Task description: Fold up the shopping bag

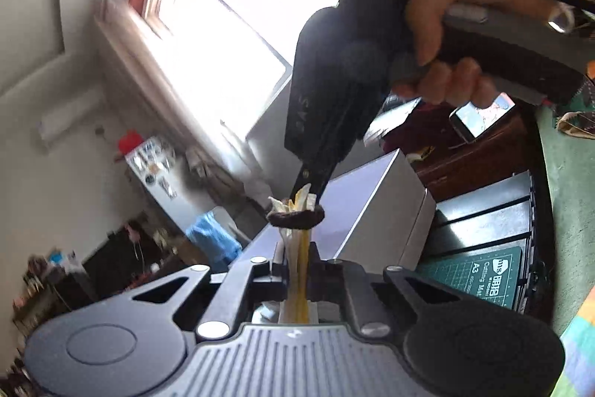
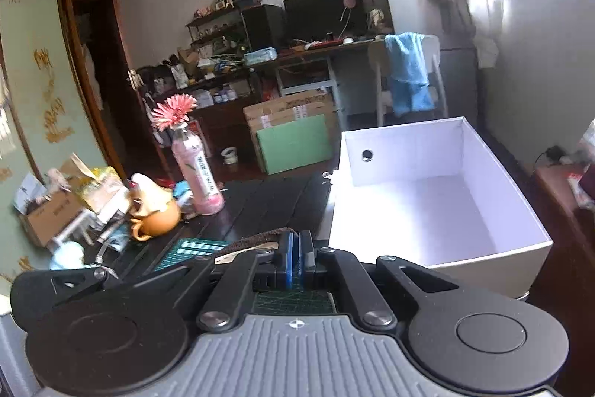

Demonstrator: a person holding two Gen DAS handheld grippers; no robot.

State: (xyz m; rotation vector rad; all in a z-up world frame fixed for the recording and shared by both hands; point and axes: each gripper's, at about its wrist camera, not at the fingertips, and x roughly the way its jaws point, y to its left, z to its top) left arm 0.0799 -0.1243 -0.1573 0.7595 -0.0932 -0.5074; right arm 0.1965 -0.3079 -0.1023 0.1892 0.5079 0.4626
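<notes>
Bag [image 1: 297, 270] hanging in mid-air, pinched between both grippers.
Left gripper [image 1: 298, 279] is clamping its folded strip; right gripper [image 1: 310, 186] is nipping the tip beside the brown band [image 1: 295, 216].

The shopping bag [image 1: 297, 270] shows white and yellow stripes, its handle [image 1: 295, 219] dark brown. The box [image 2: 438, 196] is white, the cutting mat [image 1: 487, 279] green.
</notes>
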